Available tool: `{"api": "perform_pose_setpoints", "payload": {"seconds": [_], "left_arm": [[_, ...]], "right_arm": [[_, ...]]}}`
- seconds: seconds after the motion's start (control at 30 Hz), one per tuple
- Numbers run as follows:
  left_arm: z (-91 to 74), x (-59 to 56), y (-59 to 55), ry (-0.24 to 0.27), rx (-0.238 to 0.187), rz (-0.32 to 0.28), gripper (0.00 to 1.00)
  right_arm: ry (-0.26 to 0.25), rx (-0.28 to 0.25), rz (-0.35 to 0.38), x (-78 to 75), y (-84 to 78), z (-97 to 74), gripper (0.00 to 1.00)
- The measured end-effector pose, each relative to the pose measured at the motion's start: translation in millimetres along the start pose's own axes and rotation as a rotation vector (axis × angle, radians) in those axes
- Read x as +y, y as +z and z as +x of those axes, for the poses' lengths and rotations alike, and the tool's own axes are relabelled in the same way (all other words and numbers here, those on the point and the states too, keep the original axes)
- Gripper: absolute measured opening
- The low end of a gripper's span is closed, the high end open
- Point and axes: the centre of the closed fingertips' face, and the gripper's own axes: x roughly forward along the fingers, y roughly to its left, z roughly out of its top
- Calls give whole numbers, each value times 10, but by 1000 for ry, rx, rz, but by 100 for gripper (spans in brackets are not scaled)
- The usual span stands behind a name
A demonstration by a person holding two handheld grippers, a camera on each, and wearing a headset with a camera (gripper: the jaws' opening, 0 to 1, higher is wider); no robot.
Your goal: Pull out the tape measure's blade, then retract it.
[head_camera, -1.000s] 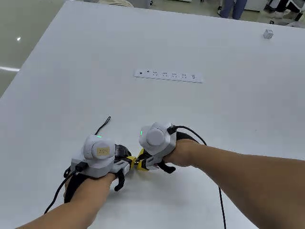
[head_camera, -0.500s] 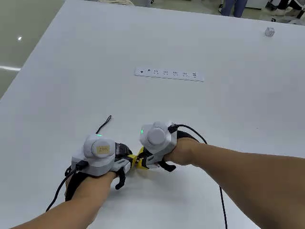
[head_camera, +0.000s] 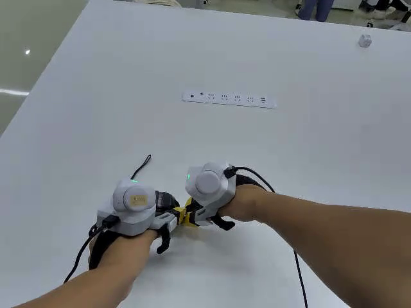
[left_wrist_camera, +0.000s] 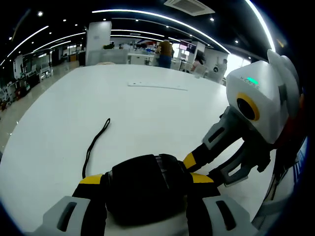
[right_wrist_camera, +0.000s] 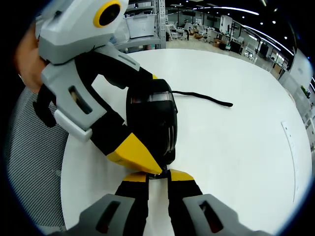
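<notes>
A black tape measure [left_wrist_camera: 142, 191] sits between the yellow-tipped jaws of my left gripper [left_wrist_camera: 146, 180], which is shut on its case. In the head view the case [head_camera: 165, 201] is low on the white table [head_camera: 192, 51], between the left gripper [head_camera: 172, 217] and the right gripper [head_camera: 190, 215], whose tips meet. In the right gripper view the case [right_wrist_camera: 153, 123] stands just ahead of my right gripper [right_wrist_camera: 158, 176]. Its jaws are pinched together at the case's lower edge, on what looks like the blade's end. No length of blade shows. A black wrist strap [head_camera: 140, 168] trails away from the case.
A white power strip [head_camera: 229, 99] lies across the middle of the table. A small grey object [head_camera: 364, 41] sits at the far right corner. A black cable [head_camera: 297, 269] runs along the right forearm. The table's left edge drops to the floor.
</notes>
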Motion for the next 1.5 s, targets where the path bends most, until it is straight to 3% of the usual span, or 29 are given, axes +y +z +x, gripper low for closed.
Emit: {"api": "perform_pose_setpoints", "payload": {"seconds": [0.2, 0.3, 0.37, 0.47, 0.67, 0.77, 0.83, 0.93, 1.0, 1.03, 1.07, 1.1, 1.23, 1.3, 1.4, 1.5], "left_arm": [[-7, -4, 0, -1, -22, -1, 64], [0, 11, -28, -32, -23, -6, 65], [-29, 15, -55, -54, -10, 120, 65], [-109, 51, 31, -62, -61, 165, 67], [-224, 233, 106, -129, -82, 91, 78], [-288, 316, 116, -157, -96, 90, 84], [-322, 431, 132, -122, -110, 134, 90], [-381, 488, 93, -132, -93, 119, 92], [-457, 444, 39, -169, -48, 108, 93], [-486, 453, 23, -169, -34, 97, 96], [-526, 449, 36, -177, -47, 94, 99], [-561, 403, 103, -206, -95, 97, 100], [-729, 372, 59, -232, -75, 113, 100], [-787, 369, 16, -239, -68, 136, 100], [-866, 415, -27, -236, -65, 154, 100], [-951, 496, -53, -240, -64, 142, 100]], "right_arm": [[-4, -7, -5, -2, 0, -4, 15], [-6, -1, -13, 8, 11, -5, 16], [-30, 19, -30, -13, 7, -11, 17], [-62, 23, -31, -65, 3, -28, 28], [-83, 41, 26, -36, -137, -141, 40], [-109, 32, 51, -23, -184, -223, 49], [-133, 32, 78, 1, -234, -288, 52], [-174, 18, 142, 22, -288, -369, 53], [-203, 28, 219, 55, -353, -436, 56], [-221, 7, 236, 63, -362, -476, 60], [-230, -13, 241, 73, -361, -506, 62], [-246, -34, 258, 77, -369, -541, 63], [-304, -130, 372, 109, -467, -734, 79], [-372, -144, 411, 73, -593, -875, 84], [-419, -210, 490, 104, -689, -1055, 91], [-460, -220, 521, 165, -838, -1218, 99]]}}
